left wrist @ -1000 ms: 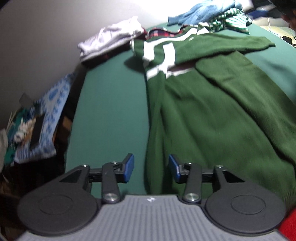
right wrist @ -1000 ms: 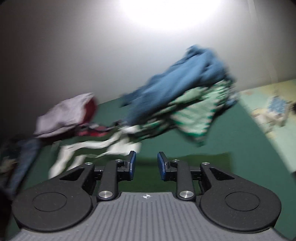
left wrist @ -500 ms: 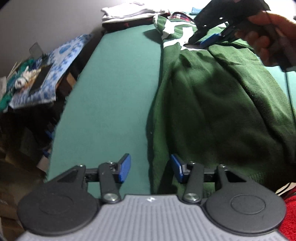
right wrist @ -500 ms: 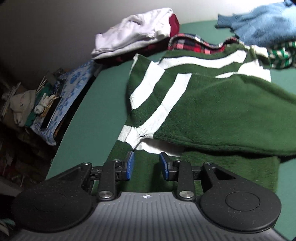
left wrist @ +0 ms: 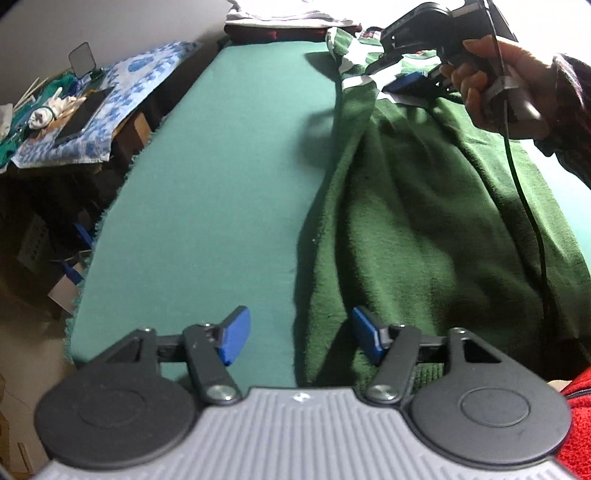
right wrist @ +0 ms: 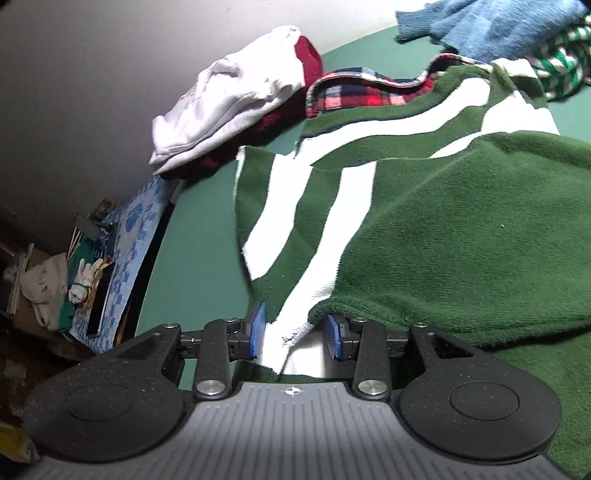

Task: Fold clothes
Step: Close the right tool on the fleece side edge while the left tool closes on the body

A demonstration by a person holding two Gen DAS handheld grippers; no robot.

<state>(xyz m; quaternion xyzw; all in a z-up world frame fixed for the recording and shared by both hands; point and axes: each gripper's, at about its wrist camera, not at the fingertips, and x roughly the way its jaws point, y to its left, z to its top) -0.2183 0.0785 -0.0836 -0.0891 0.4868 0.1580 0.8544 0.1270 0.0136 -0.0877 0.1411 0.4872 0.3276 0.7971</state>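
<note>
The green sweater with white stripes (right wrist: 461, 229) lies spread on the teal-covered table (left wrist: 221, 177), its body running from 6 o'clock toward 12 o'clock in the left wrist view, with one sleeve laid across the chest. The striped shoulder end sits at the far end; in the right wrist view the fabric edge there enters between the fingers of the right gripper (right wrist: 293, 334). Its jaws stand apart with striped cloth between them, not yet pinched. The left gripper (left wrist: 301, 339) is released, its jaws wide, straddling the sweater's near left edge at the hem. The person's hand (left wrist: 498, 85) holds the right gripper at 1 o'clock in the left wrist view, its cable (left wrist: 528, 206) trailing down over the sweater. Judgement: both tools appear set to take the left side of the garment. Risks: a pinch that catches only the top layer would separate the layers and skew the fold; uneven lift between shoulder and hem would twist the body; the laid sleeve may slide off; the cable may drag the cloth. Beyond the sweater, at 12 o'clock in the right wrist view, lie a plaid garment (right wrist: 369, 94), a white folded garment (right wrist: 229, 99) and a blue garment (right wrist: 491, 22), close enough to snag.
</note>
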